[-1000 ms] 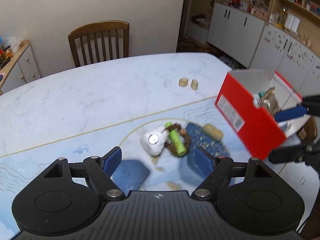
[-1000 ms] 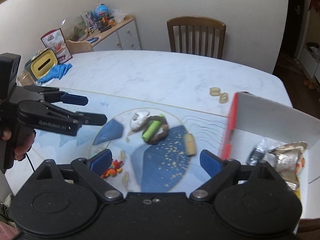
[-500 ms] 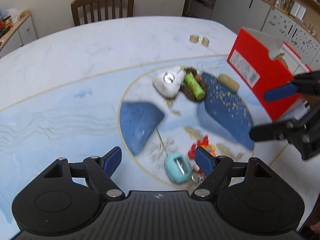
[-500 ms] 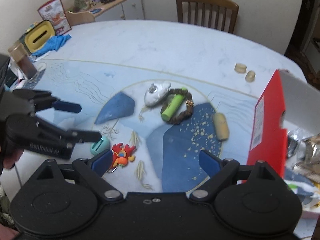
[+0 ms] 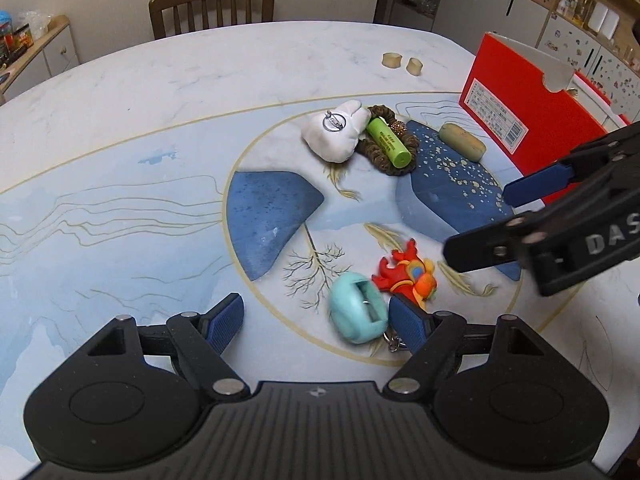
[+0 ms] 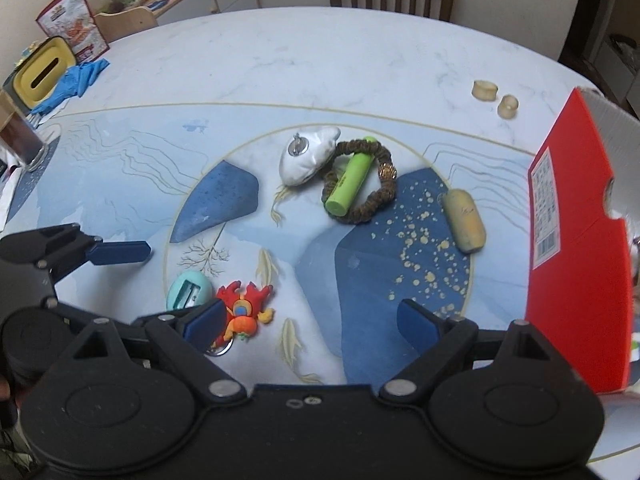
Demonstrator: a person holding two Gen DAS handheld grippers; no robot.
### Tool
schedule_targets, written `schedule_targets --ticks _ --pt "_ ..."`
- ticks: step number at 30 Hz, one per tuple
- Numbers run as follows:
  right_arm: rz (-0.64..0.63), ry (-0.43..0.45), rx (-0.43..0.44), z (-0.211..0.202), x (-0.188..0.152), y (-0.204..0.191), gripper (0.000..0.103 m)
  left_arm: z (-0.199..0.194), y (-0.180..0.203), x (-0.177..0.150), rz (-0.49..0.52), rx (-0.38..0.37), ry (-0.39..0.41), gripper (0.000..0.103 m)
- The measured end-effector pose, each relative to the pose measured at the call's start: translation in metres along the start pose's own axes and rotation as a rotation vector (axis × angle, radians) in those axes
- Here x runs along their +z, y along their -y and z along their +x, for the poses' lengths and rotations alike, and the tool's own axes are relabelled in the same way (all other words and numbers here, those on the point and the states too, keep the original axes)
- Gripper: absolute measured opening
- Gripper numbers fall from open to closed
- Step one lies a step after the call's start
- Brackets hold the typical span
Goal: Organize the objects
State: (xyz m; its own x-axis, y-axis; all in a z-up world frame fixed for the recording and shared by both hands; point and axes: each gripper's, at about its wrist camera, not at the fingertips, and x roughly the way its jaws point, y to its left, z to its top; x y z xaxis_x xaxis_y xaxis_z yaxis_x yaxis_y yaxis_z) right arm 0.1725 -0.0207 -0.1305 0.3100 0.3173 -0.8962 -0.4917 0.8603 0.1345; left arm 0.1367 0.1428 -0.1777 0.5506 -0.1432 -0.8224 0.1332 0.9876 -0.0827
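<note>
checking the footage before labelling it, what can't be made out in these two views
- Red box contents: right wrist view, hidden by its near wall and cut by the frame edge.
- Keyring under the red-orange toy: right wrist view, mostly covered by the right tool, whose jaws are closing with nothing between them.
- Box label print: left wrist view, too small.
- Teal sharpener: left wrist view, blurred.

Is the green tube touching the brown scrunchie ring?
Touching. The right wrist view shows the green tube lying across the brown scrunchie, its ends resting on the ring on both sides.
</note>
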Motion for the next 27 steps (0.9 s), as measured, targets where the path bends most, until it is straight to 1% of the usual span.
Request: schedule_targets --ticks 7,10,12,14,15,17,19,21,23,27 --pt "0.048 -0.026 0.001 0.015 0.002 -0.008 0.085 0.000 -0.001 -0.002 -0.008 0.009 0.030 0.080" --pt "0.044 -0.035 0.000 0.018 0.002 -0.015 0.083 -0.002 -0.003 -0.003 -0.012 0.014 0.041 0.074" --pt "0.044 -0.039 -0.002 0.021 0.003 -0.020 0.083 -0.003 -0.006 -0.003 -0.023 0.007 0.045 0.073" --pt "0.045 -0.045 -0.008 0.023 0.003 -0.024 0.080 -0.004 -0.008 -0.003 -0.031 0.004 0.050 0.063" --pt "0.043 -0.050 -0.013 0.025 0.004 -0.026 0.077 -0.005 -0.009 -0.003 -0.032 -0.005 0.051 0.061" --pt "0.043 -0.058 -0.017 0.028 0.004 -0.030 0.073 -0.006 -0.009 -0.004 -0.028 -0.015 0.052 0.052" --pt "0.053 -0.062 -0.011 0.029 0.003 -0.031 0.070 -0.007 -0.010 -0.004 -0.024 -0.020 0.052 0.048" --pt "0.055 -0.065 -0.014 0.030 0.003 -0.032 0.065 -0.008 -0.011 -0.005 -0.028 -0.029 0.048 0.043" --pt "0.051 -0.065 -0.018 0.031 0.004 -0.034 0.064 -0.009 -0.011 -0.005 -0.017 -0.026 0.049 0.038" --pt "0.028 -0.066 -0.019 0.032 0.005 -0.040 0.060 -0.010 -0.014 -0.006 -0.011 -0.032 0.044 0.035"
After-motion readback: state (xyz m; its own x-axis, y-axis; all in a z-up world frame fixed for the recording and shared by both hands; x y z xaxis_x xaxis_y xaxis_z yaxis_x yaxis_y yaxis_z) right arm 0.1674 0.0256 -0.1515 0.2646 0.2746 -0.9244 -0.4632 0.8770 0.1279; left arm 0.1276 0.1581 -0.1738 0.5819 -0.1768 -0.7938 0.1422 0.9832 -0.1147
